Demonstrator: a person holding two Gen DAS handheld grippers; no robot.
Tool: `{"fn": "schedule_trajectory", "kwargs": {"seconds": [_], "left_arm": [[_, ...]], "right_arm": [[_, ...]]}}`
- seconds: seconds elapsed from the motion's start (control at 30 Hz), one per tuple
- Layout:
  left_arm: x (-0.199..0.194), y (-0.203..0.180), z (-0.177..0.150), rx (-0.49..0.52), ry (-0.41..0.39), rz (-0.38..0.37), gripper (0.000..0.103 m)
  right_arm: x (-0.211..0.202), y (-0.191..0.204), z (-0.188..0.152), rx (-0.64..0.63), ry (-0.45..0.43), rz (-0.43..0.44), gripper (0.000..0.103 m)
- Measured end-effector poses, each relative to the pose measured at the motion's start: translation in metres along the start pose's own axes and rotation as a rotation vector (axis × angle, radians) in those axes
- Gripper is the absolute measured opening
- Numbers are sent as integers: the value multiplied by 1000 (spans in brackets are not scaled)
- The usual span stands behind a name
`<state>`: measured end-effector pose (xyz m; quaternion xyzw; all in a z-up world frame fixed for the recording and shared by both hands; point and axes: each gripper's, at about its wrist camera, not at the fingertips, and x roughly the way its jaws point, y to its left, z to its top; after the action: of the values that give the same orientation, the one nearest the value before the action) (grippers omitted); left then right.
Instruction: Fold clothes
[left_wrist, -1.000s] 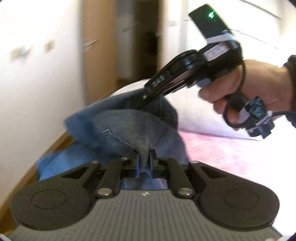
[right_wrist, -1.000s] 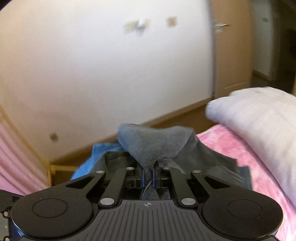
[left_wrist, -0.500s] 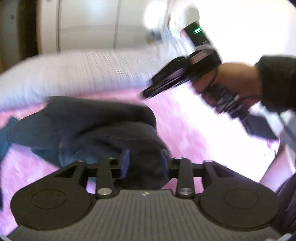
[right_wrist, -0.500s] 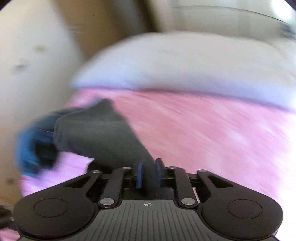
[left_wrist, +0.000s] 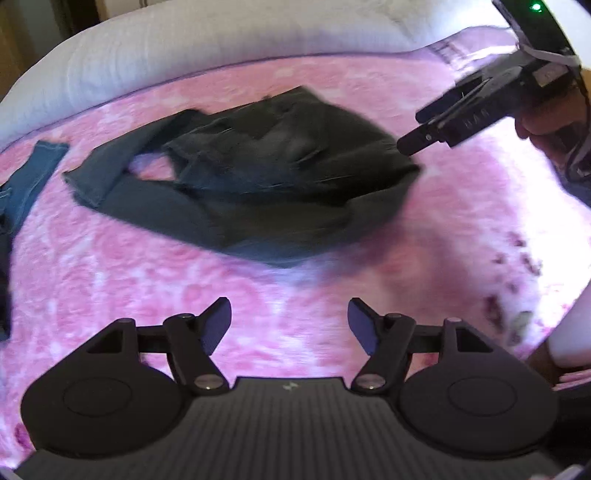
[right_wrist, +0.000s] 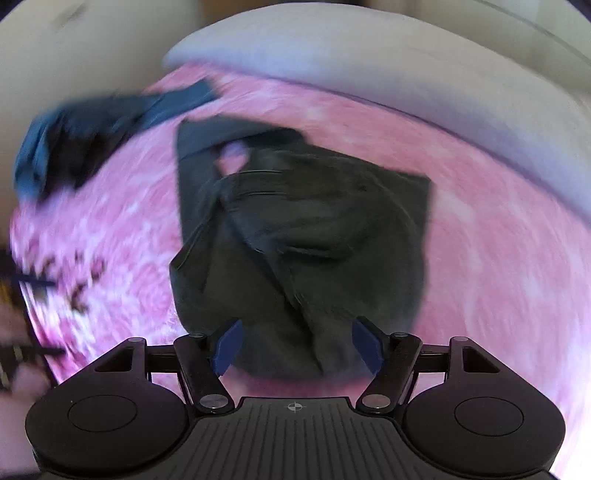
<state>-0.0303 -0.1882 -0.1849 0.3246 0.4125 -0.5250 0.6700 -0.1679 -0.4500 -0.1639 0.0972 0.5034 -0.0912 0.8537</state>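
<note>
Both claws stand wide apart and hold nothing. The left gripper (left_wrist: 289, 325) hangs over bare pink bedspread (left_wrist: 147, 295), and the dark grey garment (left_wrist: 258, 184) lies ahead of its fingertips, clear of them. The right gripper (right_wrist: 297, 349) sits closer in — the garment's near edge lies between its spread blue pads (right_wrist: 227, 345), beneath them, though I cannot tell whether they touch the cloth. From the left side, the right gripper's nose points at the garment's right corner. I judge the piece has been laid out on the open bed to give room for folding. It looks rumpled — a crumpled heap with ridges and a loose strip trailing off to the left, not yet flat. Farther left lies a blue denim item (right_wrist: 92, 122), apart; a pale pillow (left_wrist: 221, 40) lies beyond.
</note>
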Motion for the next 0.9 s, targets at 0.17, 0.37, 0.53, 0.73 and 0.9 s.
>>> {"fn": "schedule_trajectory", "kwargs": {"seconds": [0.17,0.37,0.53,0.73,0.9], "left_arm": [[42,44,32,59,-7,0,71],[108,81,73,191,-25,-37,71],[154,99,95,358,-60,-47,71],[167,111,104,395,-71,-101,70],[139,116,101,337,-83,-148,70]], "right_arm": [[74,1,46,-266,50,-115,72],[130,-61,72,-154,153,-143,84],[180,-98,87,-131,233,-124,84],[171,-130,91,166,206,-43,18],[100,-91,79,36,105,26,6]]}}
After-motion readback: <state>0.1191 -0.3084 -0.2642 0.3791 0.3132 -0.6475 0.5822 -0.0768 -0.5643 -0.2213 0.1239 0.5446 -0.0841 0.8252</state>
